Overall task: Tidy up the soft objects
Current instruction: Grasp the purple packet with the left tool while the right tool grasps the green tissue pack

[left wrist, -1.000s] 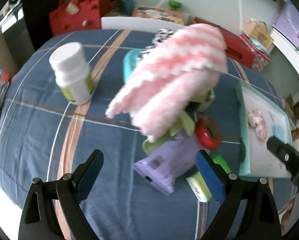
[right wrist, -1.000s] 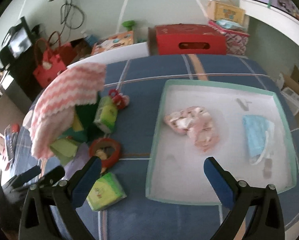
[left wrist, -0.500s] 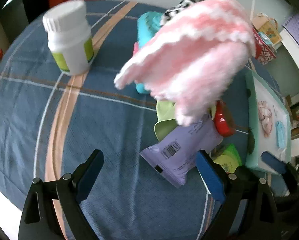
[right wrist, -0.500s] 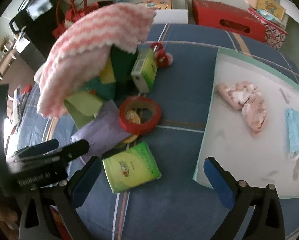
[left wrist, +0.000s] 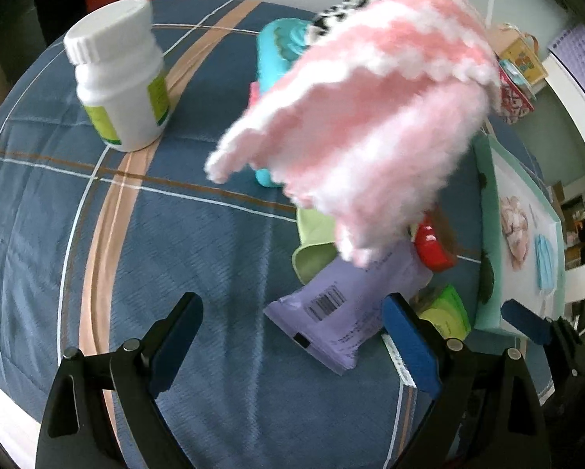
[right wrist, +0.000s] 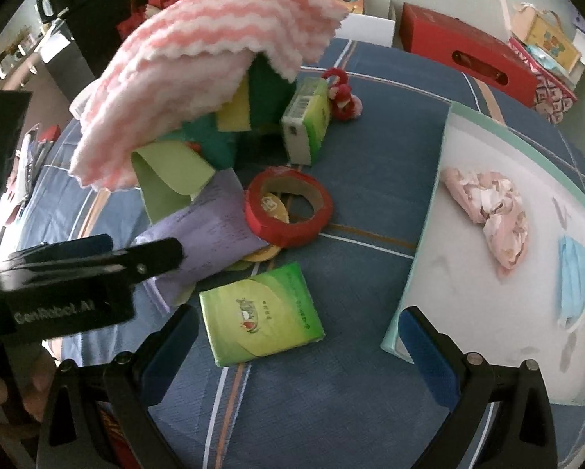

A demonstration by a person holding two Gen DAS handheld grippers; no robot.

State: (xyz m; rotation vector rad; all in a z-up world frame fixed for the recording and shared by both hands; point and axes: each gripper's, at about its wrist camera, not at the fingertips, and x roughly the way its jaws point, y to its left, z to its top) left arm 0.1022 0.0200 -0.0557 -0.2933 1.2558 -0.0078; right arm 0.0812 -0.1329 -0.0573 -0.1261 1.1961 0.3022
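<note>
A pink-and-white striped fluffy cloth point(left wrist: 370, 117) point(right wrist: 214, 51) drapes over a pile on the blue plaid bedspread. Under it lie a light-green cloth point(right wrist: 167, 176), a purple packet point(left wrist: 351, 305) point(right wrist: 202, 234) and a green-and-yellow sponge point(right wrist: 253, 105). My left gripper point(left wrist: 292, 305) hangs open just in front of the purple packet, holding nothing. My right gripper point(right wrist: 298, 314) is open above a flat green tissue pack point(right wrist: 261, 316). To the right, a mint-rimmed white tray point(right wrist: 425, 234) holds a crumpled pink cloth point(right wrist: 491, 211) and a blue face mask point(right wrist: 573, 273).
A red tape roll point(right wrist: 288, 207) leans on the purple packet. A second tissue pack point(right wrist: 306, 117) and a red plush toy point(right wrist: 343, 93) sit behind it. A white bottle point(left wrist: 120, 78) stands at far left. A red box point(right wrist: 464, 58) and bags line the far edge.
Both grippers have closed in on the pile. The right gripper swung left from over the tray to above the flat tissue pack. Both stay open.
</note>
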